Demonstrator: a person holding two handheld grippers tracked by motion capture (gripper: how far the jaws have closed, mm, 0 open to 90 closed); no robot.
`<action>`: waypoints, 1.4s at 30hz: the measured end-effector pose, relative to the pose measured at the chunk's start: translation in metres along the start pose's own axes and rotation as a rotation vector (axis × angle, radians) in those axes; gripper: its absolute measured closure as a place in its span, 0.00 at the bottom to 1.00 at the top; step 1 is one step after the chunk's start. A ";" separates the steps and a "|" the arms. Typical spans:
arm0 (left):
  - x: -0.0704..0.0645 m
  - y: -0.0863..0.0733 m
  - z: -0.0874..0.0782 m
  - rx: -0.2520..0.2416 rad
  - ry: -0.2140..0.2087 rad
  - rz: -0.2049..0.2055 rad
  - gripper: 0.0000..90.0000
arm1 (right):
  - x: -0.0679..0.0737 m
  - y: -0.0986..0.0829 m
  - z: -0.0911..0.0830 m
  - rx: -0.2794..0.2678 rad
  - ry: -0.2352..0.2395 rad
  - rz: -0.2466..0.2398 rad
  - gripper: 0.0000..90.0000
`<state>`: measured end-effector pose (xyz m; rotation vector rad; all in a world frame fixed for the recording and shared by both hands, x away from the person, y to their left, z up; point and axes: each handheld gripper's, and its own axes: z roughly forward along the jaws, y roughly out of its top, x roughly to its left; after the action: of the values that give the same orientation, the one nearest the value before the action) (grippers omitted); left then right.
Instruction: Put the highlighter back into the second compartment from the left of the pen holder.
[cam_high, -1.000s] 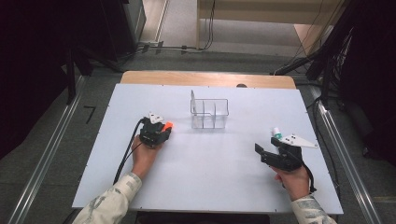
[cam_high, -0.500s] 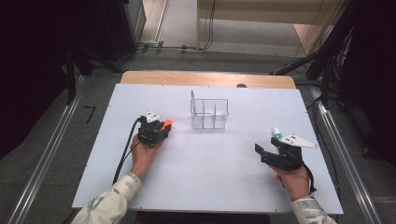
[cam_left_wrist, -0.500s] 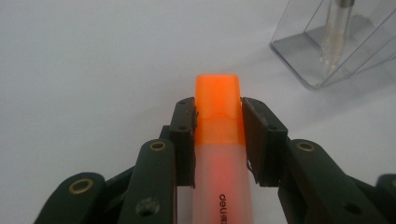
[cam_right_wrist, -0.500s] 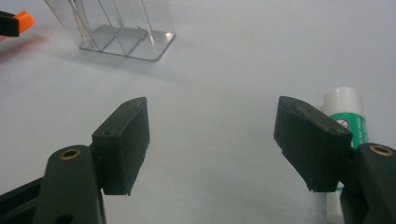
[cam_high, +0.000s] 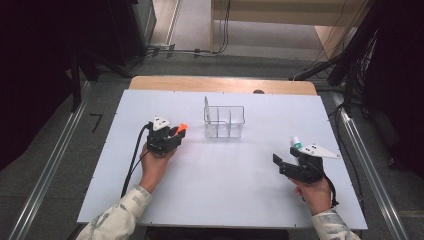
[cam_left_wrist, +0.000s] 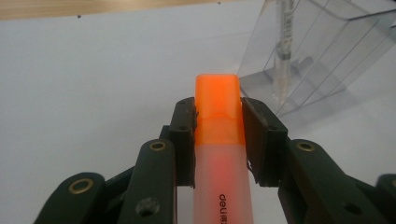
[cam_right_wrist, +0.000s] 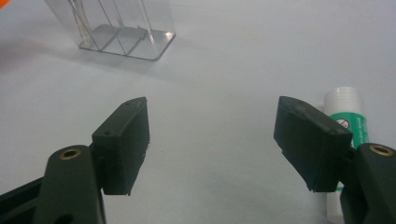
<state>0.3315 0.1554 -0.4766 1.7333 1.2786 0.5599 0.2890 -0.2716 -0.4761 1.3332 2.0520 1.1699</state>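
the left gripper is clamped on an orange highlighter, its two black jaws pressing either side of the barrel just behind the orange cap. in the high view the highlighter sits above the white table, left of the clear plastic organizer, with the cap pointing toward it. the organizer is divided into compartments and one already holds a thin clear pen standing upright.

the highlighter looks light and stiff, a smooth plastic tube that could slide or twist if pinched loosely. its flat sides give the jaws good bearing, and the present hold near the cap end seems sound, though it leaves most of the barrel behind the jaws, so the tail may swing when the thing is tipped upright. the organizer looks light too and may shift or topple if the highlighter knocks its thin wall.

the right gripper rests near the right edge of the table with its jaws wide apart and nothing between them. a glue stick with a green label lies just beside its right jaw, and shows in the high view just beyond the gripper.

against the earlier high views almost nothing differs: both hands, the highlighter, the organizer and the glue stick sit in the same places, so this reads as a pause before the carry.
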 end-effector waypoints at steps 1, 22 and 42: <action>-0.001 0.001 -0.001 -0.005 -0.004 0.001 0.75 | 0.000 0.000 0.000 -0.001 0.001 0.001 0.28; -0.017 0.010 -0.012 -0.052 -0.047 0.010 0.75 | 0.004 0.000 0.002 0.007 0.015 -0.014 0.27; -0.035 0.019 -0.005 -0.058 -0.090 0.024 0.75 | 0.006 0.000 0.005 0.032 0.013 -0.035 0.20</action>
<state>0.3242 0.1235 -0.4528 1.7089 1.1690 0.5216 0.2897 -0.2638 -0.4779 1.3021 2.1026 1.1379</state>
